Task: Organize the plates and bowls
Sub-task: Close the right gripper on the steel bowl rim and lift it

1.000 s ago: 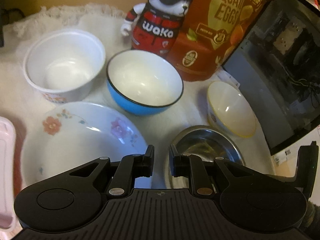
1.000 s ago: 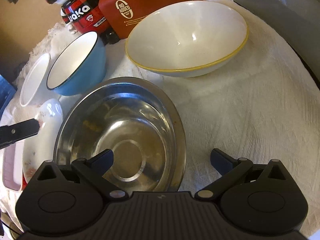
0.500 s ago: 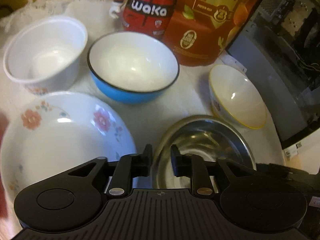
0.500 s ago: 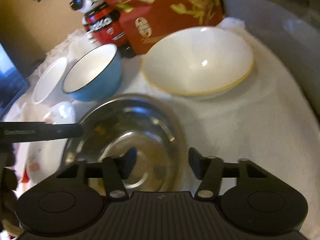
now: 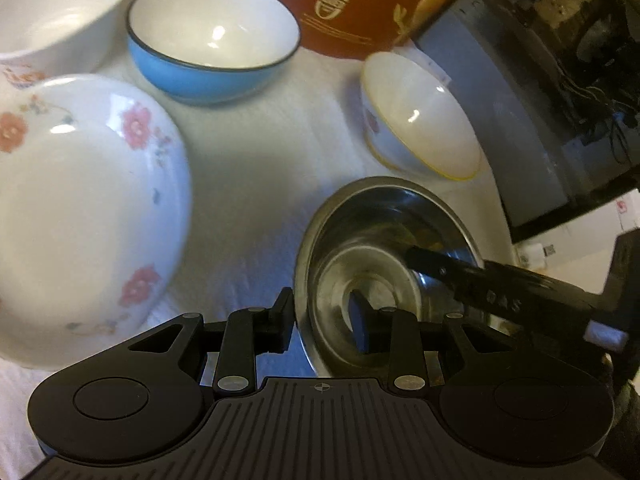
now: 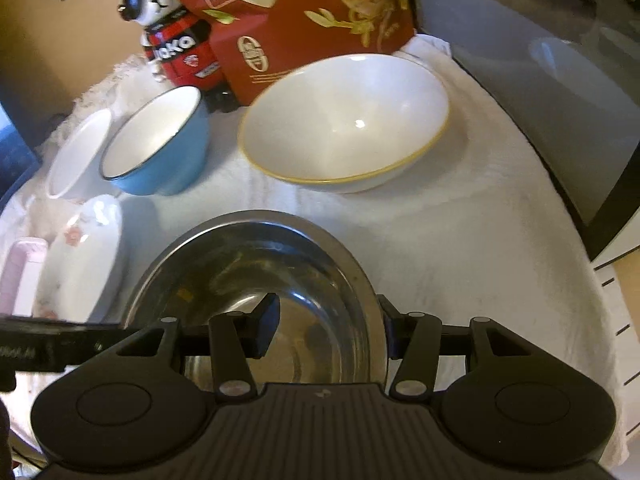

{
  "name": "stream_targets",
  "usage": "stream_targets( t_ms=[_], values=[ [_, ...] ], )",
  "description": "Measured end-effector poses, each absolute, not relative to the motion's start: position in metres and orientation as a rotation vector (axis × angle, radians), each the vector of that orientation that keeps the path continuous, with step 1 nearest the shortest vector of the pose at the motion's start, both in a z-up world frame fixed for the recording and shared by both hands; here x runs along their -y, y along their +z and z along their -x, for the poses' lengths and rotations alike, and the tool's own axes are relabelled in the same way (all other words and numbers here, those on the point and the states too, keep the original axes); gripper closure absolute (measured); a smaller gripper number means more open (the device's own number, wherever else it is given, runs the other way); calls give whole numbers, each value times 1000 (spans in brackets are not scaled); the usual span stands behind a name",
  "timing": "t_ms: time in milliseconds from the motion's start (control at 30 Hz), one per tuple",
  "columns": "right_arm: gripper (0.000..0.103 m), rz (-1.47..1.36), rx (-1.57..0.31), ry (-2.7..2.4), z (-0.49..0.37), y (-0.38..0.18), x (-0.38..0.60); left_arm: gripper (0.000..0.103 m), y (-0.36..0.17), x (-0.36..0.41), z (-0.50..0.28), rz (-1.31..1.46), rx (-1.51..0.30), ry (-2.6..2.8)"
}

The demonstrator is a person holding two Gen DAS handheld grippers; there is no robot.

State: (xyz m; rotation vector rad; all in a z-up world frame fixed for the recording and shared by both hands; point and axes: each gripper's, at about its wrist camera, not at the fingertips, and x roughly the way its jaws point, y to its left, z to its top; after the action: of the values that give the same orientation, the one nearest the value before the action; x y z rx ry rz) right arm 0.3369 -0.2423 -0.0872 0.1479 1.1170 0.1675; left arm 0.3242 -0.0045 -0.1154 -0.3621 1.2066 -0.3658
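Note:
A steel bowl (image 5: 384, 240) (image 6: 256, 264) sits on the white cloth close to both grippers. My left gripper (image 5: 324, 320) is open and straddles the bowl's left rim, one finger outside, one inside. My right gripper (image 6: 328, 320) is open and straddles the bowl's right rim the same way. A floral plate (image 5: 80, 208) (image 6: 80, 256) lies to the left. A blue bowl (image 5: 212, 40) (image 6: 160, 152), a white bowl (image 5: 56, 12) (image 6: 76, 152) and a yellow-rimmed bowl (image 5: 420, 116) (image 6: 344, 124) stand behind.
A red food box (image 6: 304, 16) and a bear figurine (image 6: 172, 28) stand at the back. A dark appliance (image 5: 560, 80) (image 6: 540, 60) borders the cloth on the right. A pink tray (image 6: 20, 272) lies at the far left.
Both grippers moved down and in onto the steel bowl. The left jaws opened around its left rim; the right jaws narrowed around its right rim.

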Motion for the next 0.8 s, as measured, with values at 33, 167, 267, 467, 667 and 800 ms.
stream_targets(
  t_ms=[33, 167, 267, 467, 667, 800],
  values=[
    [51, -145, -1118, 166, -338, -87, 243, 70, -115, 4, -325, 364, -1204, -371],
    [50, -107, -1122, 172, -340, -89, 238, 71, -116, 0, -322, 399, -1197, -372],
    [49, -79, -1123, 180, -341, -87, 234, 71, -115, -1, -322, 402, -1197, -373],
    [40, 3, -1073, 169, -342, -72, 231, 71, -94, -23, -321, 419, -1116, -332],
    [37, -32, -1139, 166, -347, -80, 234, 71, -91, -34, -320, 445, -1106, -302],
    [37, -75, -1171, 186, -344, -86, 232, 71, -102, -19, -314, 433, -1145, -342]
  ],
)
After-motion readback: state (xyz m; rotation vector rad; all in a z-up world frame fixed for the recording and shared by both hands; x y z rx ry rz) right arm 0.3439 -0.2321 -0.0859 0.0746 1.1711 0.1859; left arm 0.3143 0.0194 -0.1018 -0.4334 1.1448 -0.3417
